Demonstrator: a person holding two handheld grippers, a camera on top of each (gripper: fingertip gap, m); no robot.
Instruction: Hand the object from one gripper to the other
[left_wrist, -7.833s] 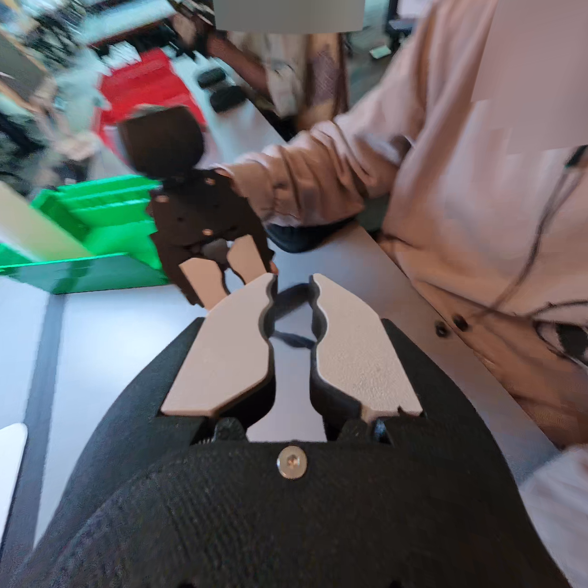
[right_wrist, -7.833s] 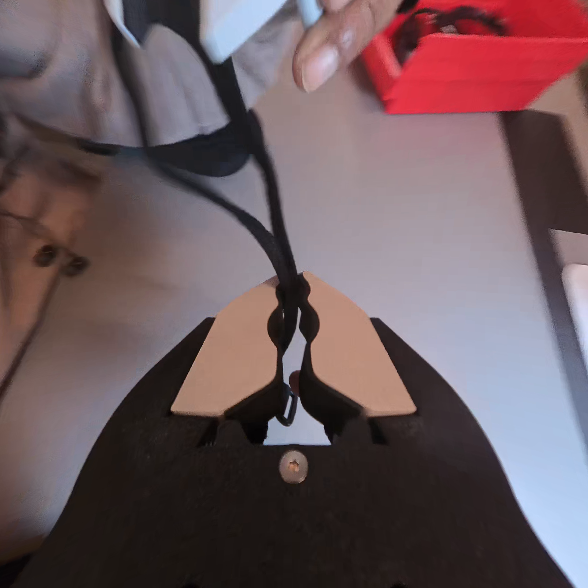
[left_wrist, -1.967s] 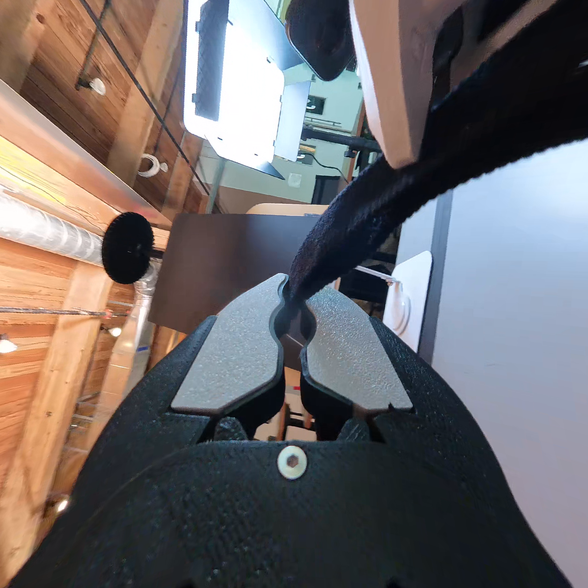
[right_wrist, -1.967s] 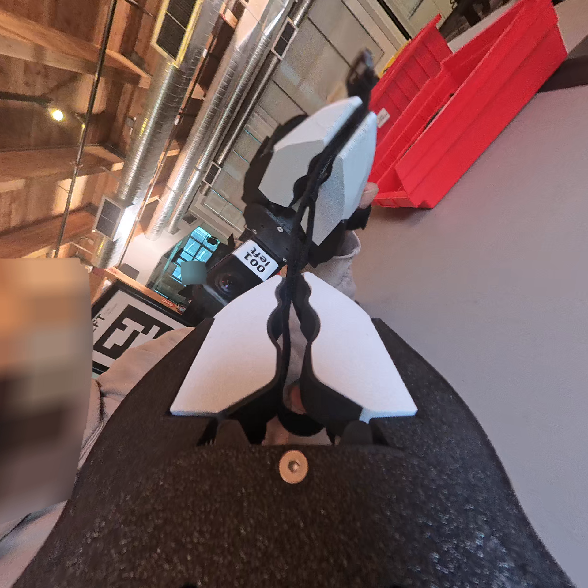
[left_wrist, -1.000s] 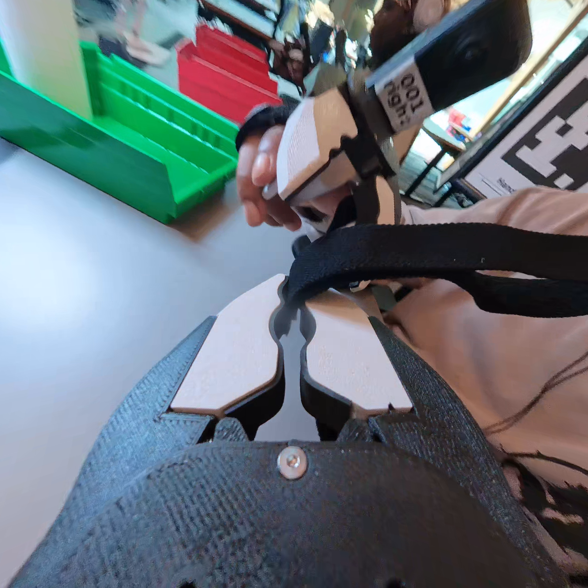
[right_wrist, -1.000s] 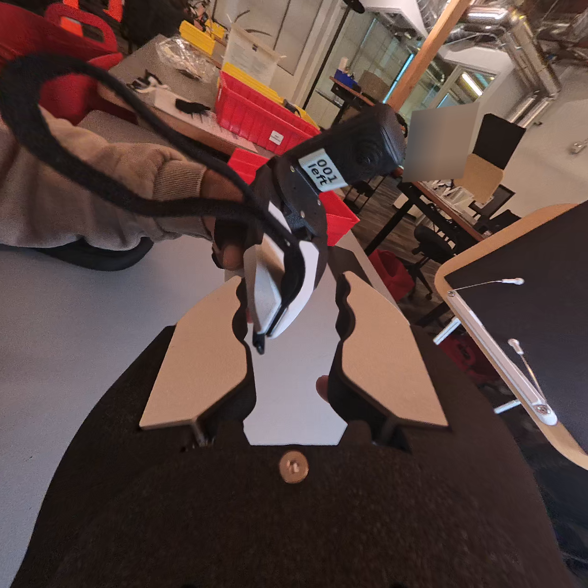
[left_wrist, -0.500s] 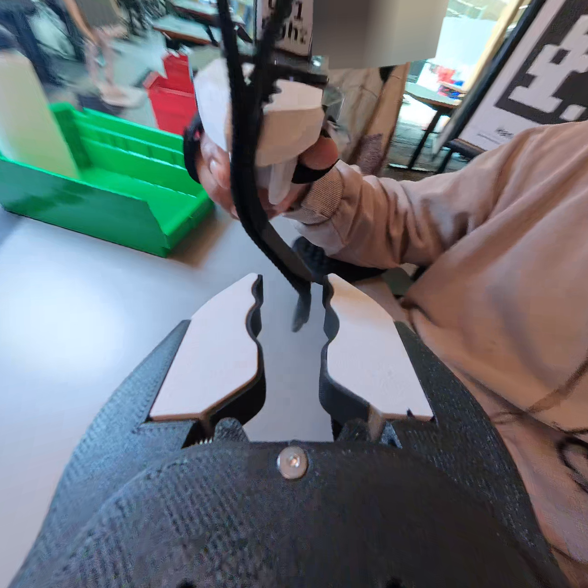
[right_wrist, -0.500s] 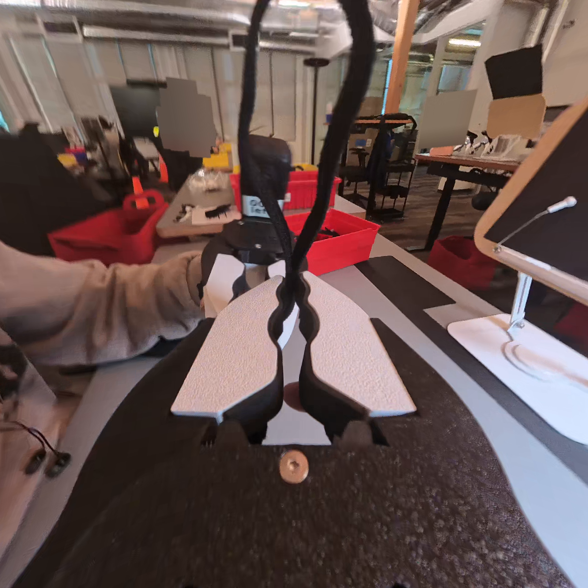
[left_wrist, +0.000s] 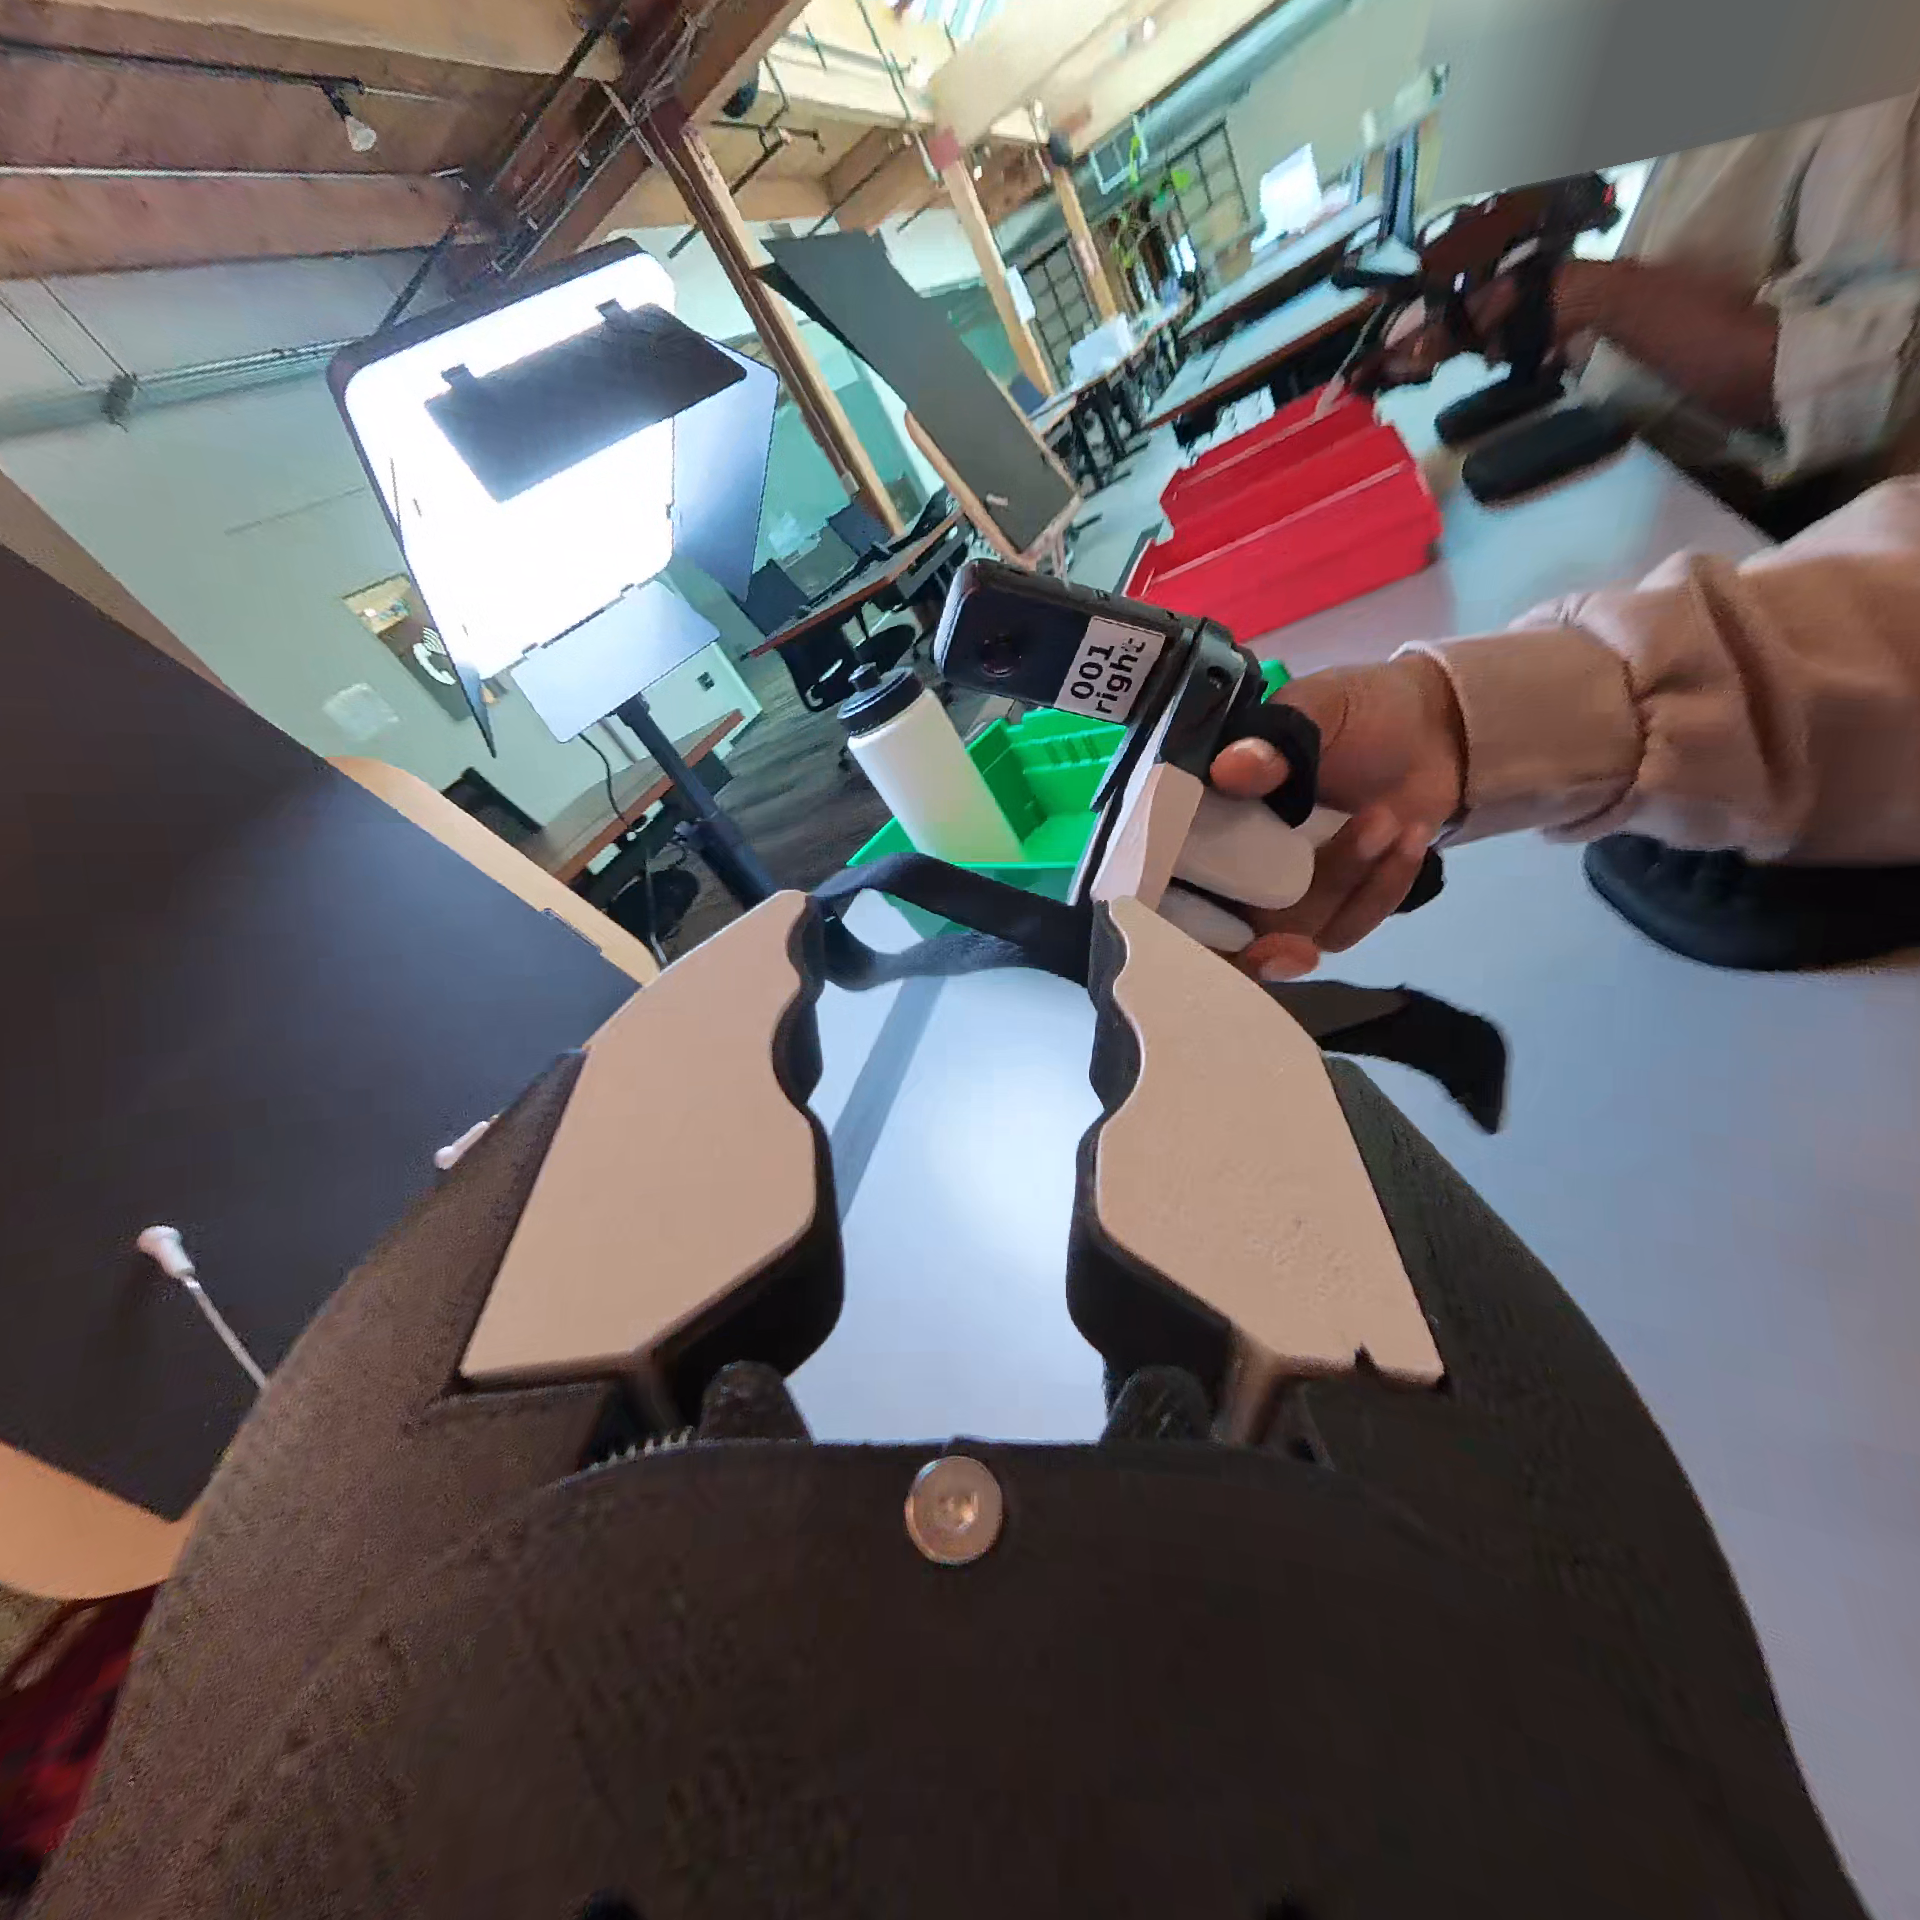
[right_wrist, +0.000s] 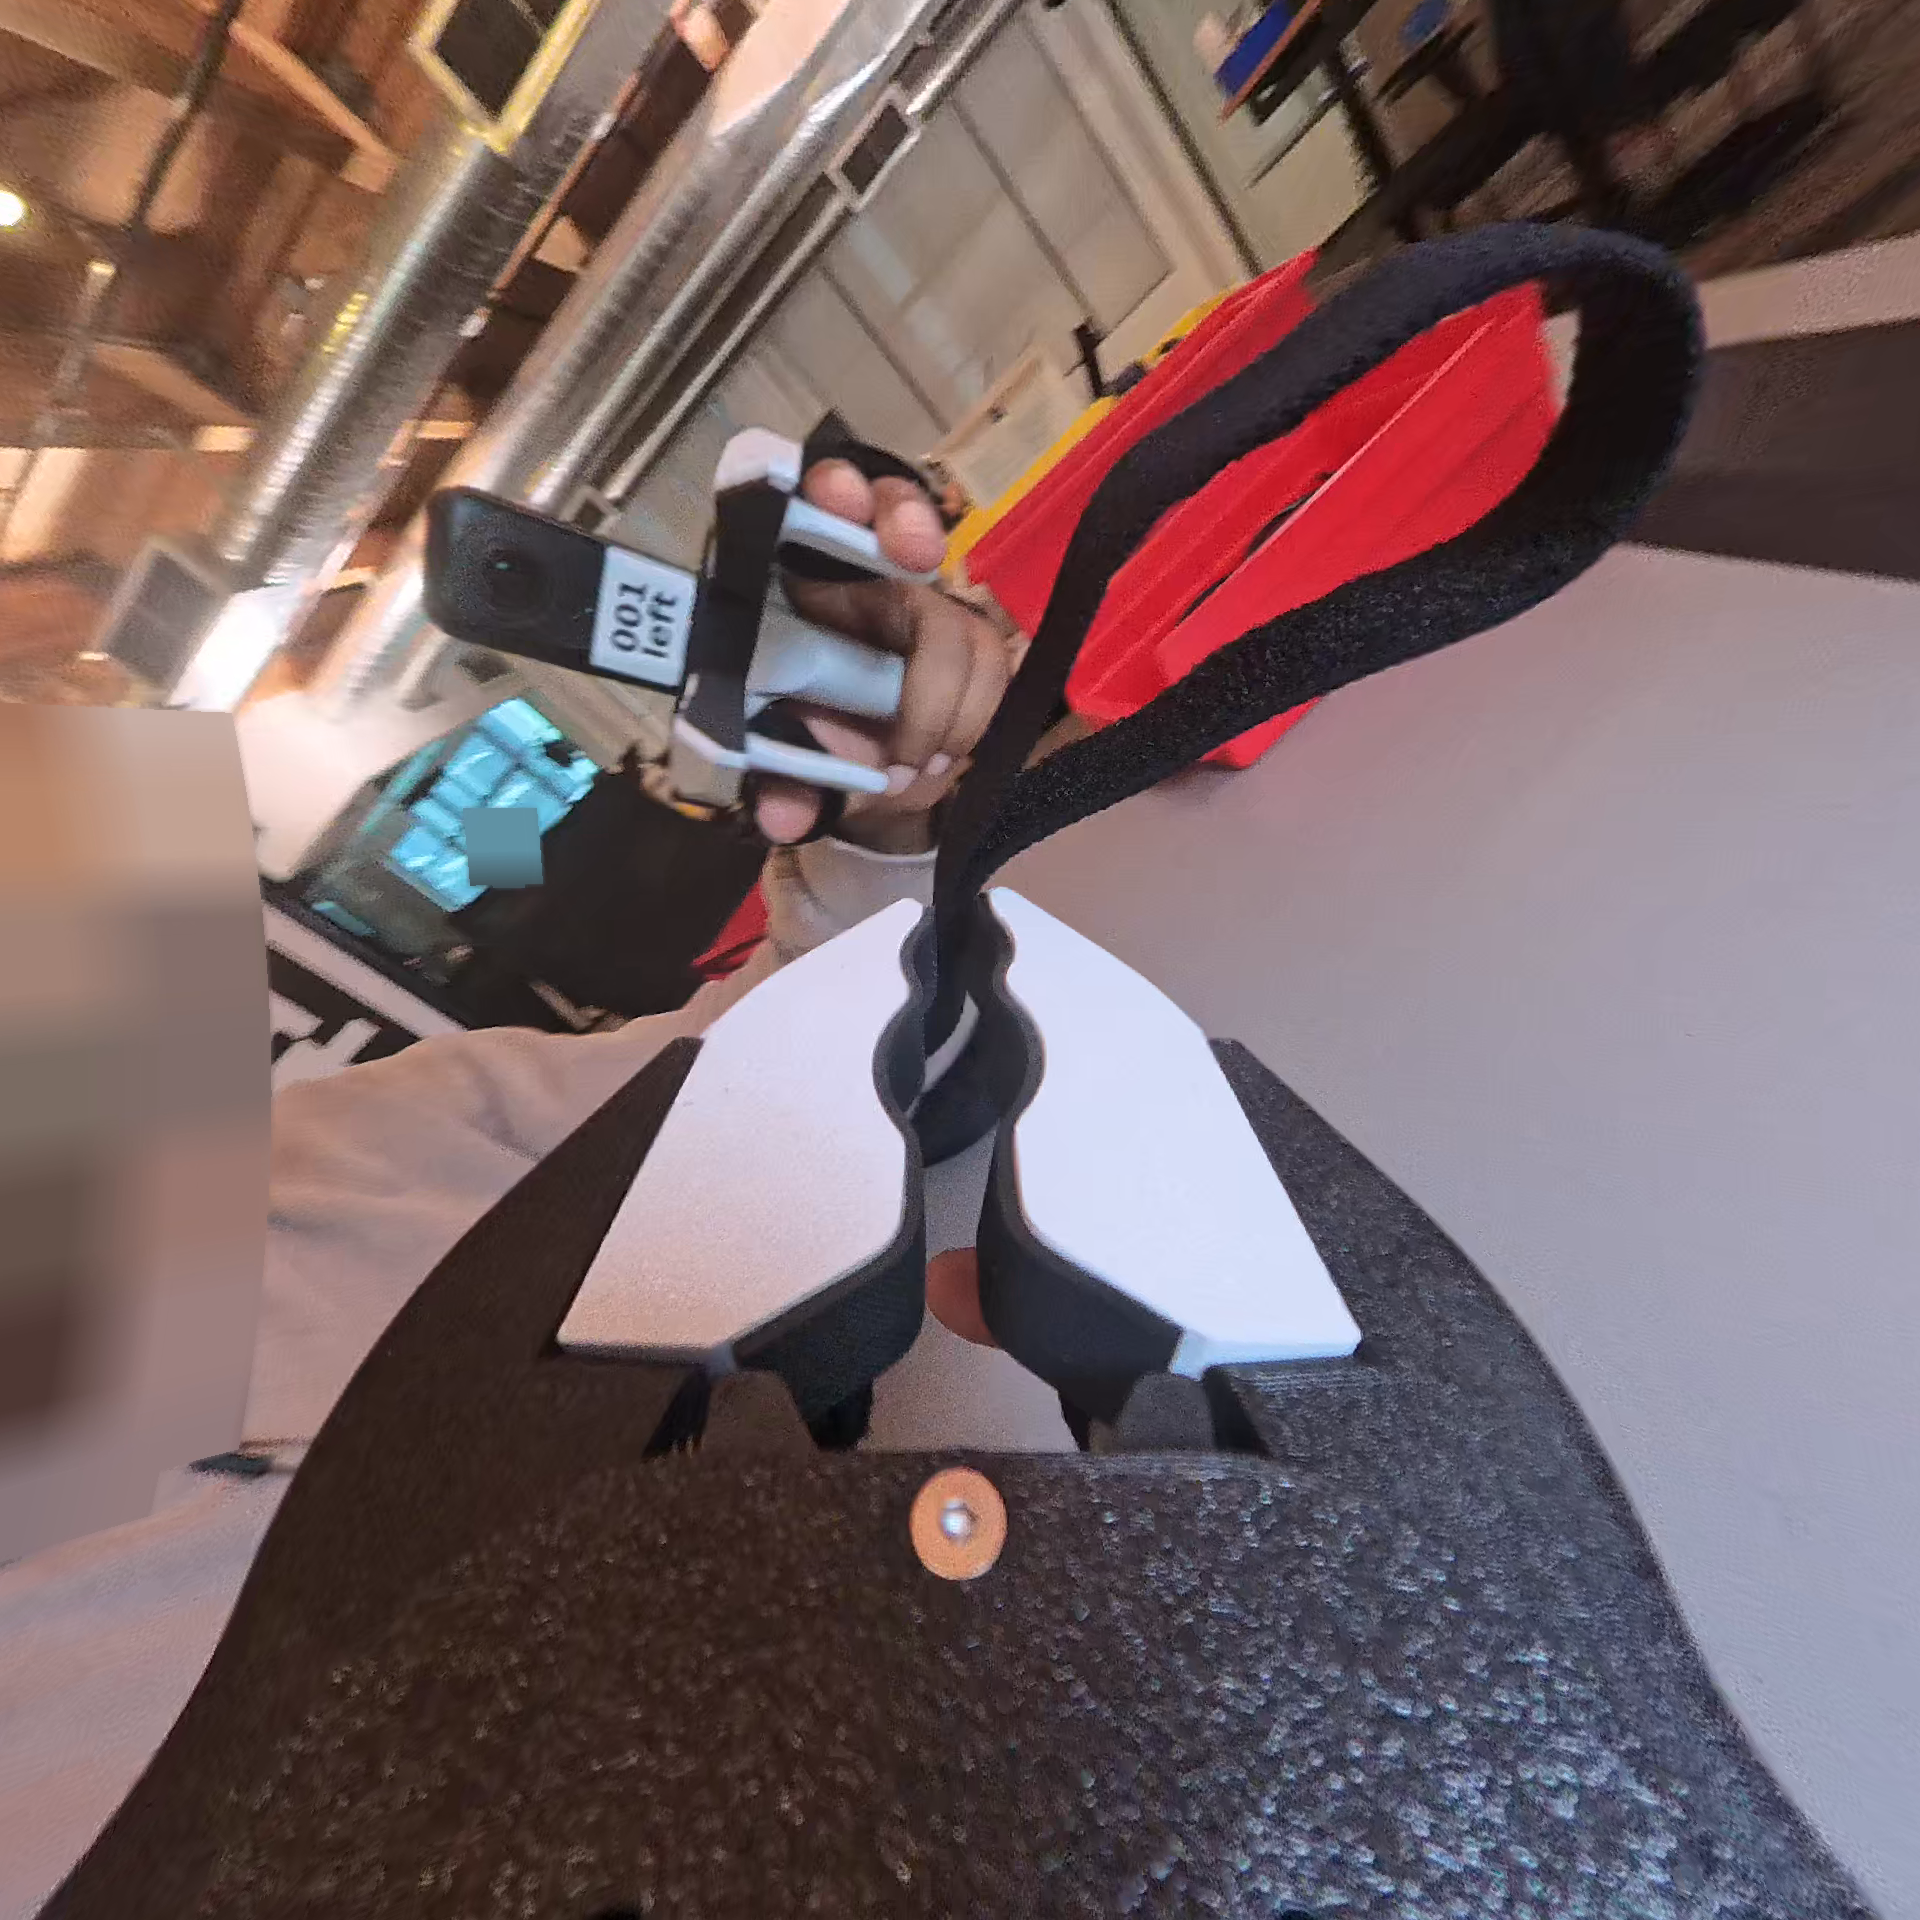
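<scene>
The object is a black fabric strap (left_wrist: 966, 951). In the right wrist view my right gripper (right_wrist: 956, 909) is shut on it, and the strap (right_wrist: 1351, 613) loops up and to the right above the fingertips. In the left wrist view my left gripper (left_wrist: 951, 914) is wide open; the strap hangs across just beyond its fingertips, and whether it touches them I cannot tell. The right gripper (left_wrist: 1122, 842) sits right behind, held by a hand. The left gripper (right_wrist: 821, 655) shows farther off in the right wrist view, held by a hand.
A grey table (left_wrist: 1558, 1247) lies under both grippers. A green bin (left_wrist: 997, 821) with a white bottle (left_wrist: 925, 769) stands behind them. Red bins (left_wrist: 1299, 520) sit farther back, also in the right wrist view (right_wrist: 1299, 499). A dark board (left_wrist: 208, 935) is at the left.
One second ago the left gripper held the strap and the right was open. The right then shut on it and the left let go. The left now stands wider open.
</scene>
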